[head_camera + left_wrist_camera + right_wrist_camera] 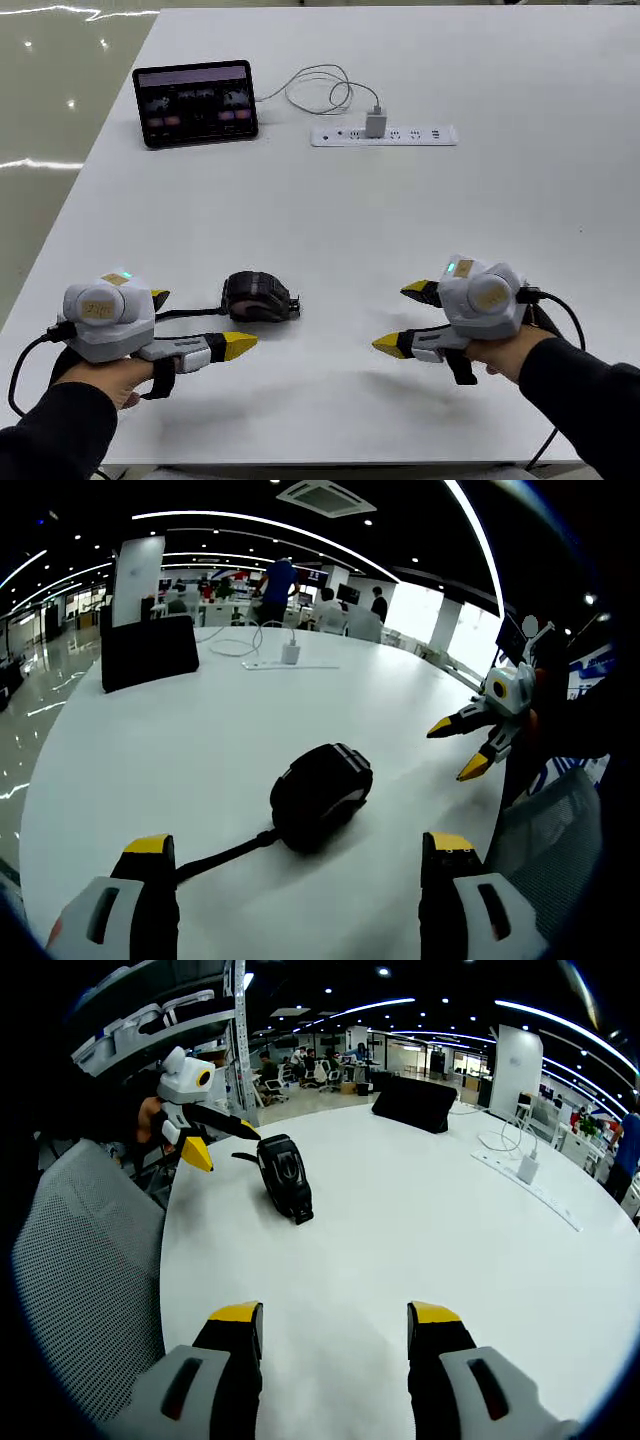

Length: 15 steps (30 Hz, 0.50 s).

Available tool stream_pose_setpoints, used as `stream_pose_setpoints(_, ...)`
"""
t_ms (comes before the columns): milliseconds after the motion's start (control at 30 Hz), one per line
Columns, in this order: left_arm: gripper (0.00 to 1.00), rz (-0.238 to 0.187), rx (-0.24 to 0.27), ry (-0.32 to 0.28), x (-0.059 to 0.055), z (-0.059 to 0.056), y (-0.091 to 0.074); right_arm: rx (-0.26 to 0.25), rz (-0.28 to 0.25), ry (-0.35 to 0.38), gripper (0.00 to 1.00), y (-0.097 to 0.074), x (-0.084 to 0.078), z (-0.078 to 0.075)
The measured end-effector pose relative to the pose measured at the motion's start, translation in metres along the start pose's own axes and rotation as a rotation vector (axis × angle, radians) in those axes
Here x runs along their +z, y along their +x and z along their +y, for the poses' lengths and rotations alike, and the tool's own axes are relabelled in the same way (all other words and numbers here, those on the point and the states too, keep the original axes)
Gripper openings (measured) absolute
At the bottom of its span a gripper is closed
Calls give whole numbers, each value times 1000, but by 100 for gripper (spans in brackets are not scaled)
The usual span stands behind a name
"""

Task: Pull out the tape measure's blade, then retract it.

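Observation:
A black tape measure (258,296) lies on the white table (400,220) with its blade retracted and a black wrist strap (188,313) trailing left. My left gripper (200,320) stands open just left of it, its yellow-tipped jaws to either side of the strap and touching nothing. In the left gripper view the tape measure (320,795) sits right ahead of the open left gripper (300,845). My right gripper (402,317) is open and empty, about a hand's width to the right of the case. From the right gripper (334,1312) the tape measure (285,1190) lies further off, upper left.
A dark tablet (196,102) stands at the back left. A white power strip (384,135) with a charger (375,124) and looped cable (320,90) lies behind the middle. The table's front edge (330,463) runs just under my hands.

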State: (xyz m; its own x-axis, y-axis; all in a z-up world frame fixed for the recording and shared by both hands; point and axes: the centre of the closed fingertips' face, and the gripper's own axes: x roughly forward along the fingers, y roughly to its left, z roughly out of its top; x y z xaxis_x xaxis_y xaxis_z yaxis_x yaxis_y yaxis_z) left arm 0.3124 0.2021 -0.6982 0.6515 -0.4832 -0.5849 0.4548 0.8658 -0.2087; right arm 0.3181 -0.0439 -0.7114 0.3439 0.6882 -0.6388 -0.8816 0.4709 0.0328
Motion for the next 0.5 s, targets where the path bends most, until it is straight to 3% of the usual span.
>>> stream_pose_setpoints(333,100,25,-37,68,-6,-1,-13,-73,9,59,60,-37,-34,-12)
stream_pose_setpoints(500,100,54,-44,86,-17,-4,-15,-94,24,74,62,-51,-51,-11)
